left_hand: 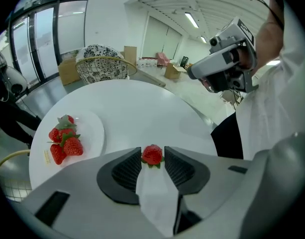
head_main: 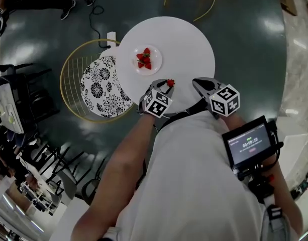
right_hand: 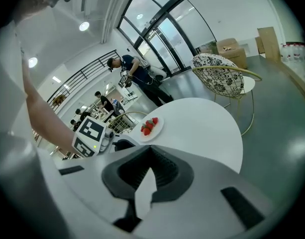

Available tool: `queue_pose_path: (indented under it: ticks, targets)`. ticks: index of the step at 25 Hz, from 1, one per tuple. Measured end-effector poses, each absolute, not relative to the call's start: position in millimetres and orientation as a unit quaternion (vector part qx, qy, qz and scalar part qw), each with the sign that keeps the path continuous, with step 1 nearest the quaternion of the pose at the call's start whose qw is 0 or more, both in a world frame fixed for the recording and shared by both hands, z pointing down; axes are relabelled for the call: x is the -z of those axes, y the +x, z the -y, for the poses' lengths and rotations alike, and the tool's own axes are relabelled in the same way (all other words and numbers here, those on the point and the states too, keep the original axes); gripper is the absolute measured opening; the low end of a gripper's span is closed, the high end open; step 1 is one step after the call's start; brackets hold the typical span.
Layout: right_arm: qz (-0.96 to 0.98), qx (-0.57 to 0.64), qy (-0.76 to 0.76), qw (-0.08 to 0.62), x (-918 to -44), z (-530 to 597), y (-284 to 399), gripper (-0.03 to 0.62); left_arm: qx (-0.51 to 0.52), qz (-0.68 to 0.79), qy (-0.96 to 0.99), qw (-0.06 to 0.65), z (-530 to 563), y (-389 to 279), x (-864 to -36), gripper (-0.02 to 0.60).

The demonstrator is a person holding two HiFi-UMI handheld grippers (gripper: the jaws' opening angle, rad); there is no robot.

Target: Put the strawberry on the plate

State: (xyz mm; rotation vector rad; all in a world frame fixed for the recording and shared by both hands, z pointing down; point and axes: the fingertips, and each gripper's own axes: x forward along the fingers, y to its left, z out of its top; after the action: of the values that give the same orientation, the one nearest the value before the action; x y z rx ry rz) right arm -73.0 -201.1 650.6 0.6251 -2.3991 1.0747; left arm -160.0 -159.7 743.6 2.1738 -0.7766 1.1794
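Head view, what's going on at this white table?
A person holds a gripper in each hand. The left gripper is open around a strawberry lying on the table, not gripping it. The plate beyond already holds strawberries. The right gripper is shut and empty.

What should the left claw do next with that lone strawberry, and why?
Probably close the left gripper on the strawberry. It lies on the table between the open jaws, seemingly not yet pinched, and the plate stands apart from it.

On the table (head_main: 189, 44), the strawberry (head_main: 170, 83) lies right of the plate (head_main: 157, 59).
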Motion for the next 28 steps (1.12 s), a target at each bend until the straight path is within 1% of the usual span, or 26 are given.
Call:
queue_pose_path:
  ticks: [4, 13, 28]
  targets:
    - [0.865, -0.389, 0.231, 0.216, -652.2, 202.0, -69.7, 0.005, -0.457, 0.279, 0.804, 0.258, 160.6, -159.0, -750.3, 0.124]
    - [0.863, -0.392, 0.237, 0.213, -653.7, 200.5, -69.4, 0.005, -0.466, 0.278, 0.8, 0.258, 160.4, -160.8, -751.9, 0.123]
    - [0.874, -0.379, 0.218, 0.21, -646.6, 204.1, -83.9, 0.005, -0.428, 0.34, 0.801, 0.245, 187.6, -179.5, -719.5, 0.121]
